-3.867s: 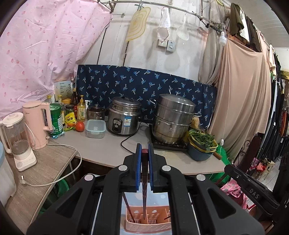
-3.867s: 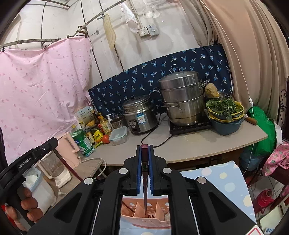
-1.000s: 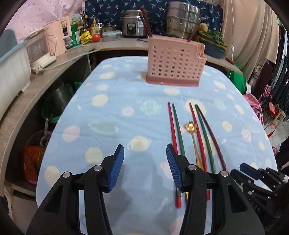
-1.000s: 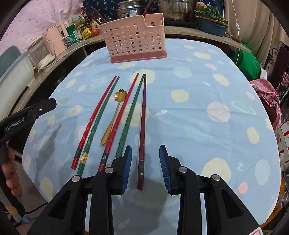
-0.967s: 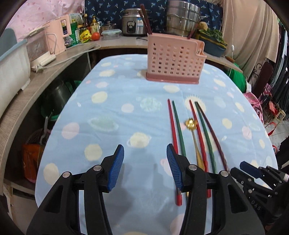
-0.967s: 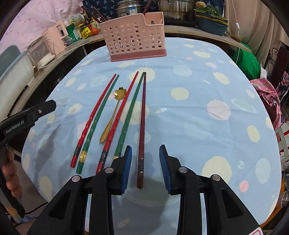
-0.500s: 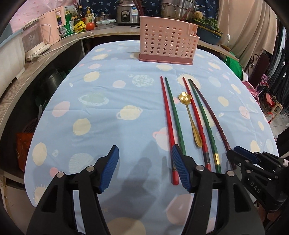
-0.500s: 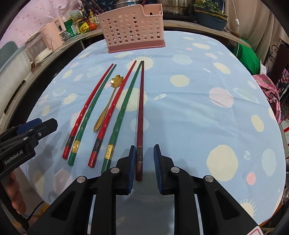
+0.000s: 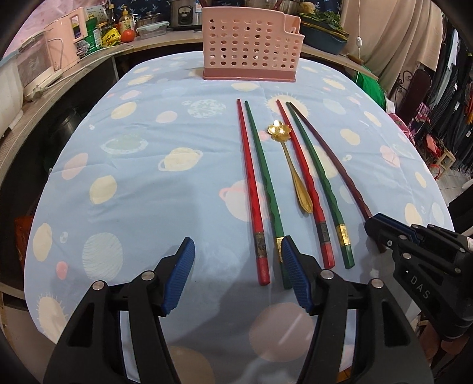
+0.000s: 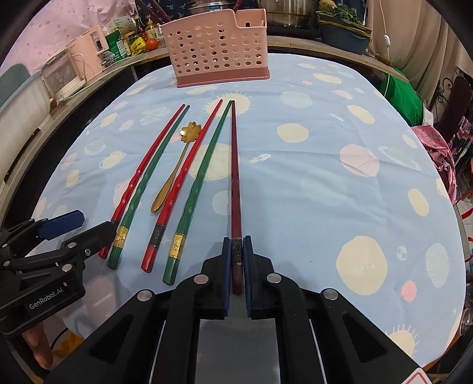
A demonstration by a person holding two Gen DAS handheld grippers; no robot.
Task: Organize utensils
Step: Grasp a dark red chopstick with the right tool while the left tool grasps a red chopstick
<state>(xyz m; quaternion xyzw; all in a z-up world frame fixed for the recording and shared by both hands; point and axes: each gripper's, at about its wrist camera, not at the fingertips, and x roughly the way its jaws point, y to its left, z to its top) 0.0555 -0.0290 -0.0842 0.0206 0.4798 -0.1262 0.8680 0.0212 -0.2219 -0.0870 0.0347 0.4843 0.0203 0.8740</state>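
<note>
Right claw clamping the chopstick
I'm pinching the right gripper (image 10: 236,251) on the dark maroon chopstick (image 10: 235,177) near the table's front edge; the left gripper (image 9: 238,254) is gaping, holding nothing.

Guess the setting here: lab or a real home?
Most likely a lived-in home kitchen: a rice cooker and condiment bottles crowd the counter, and clothes hang beside the cloth-covered table.
</note>
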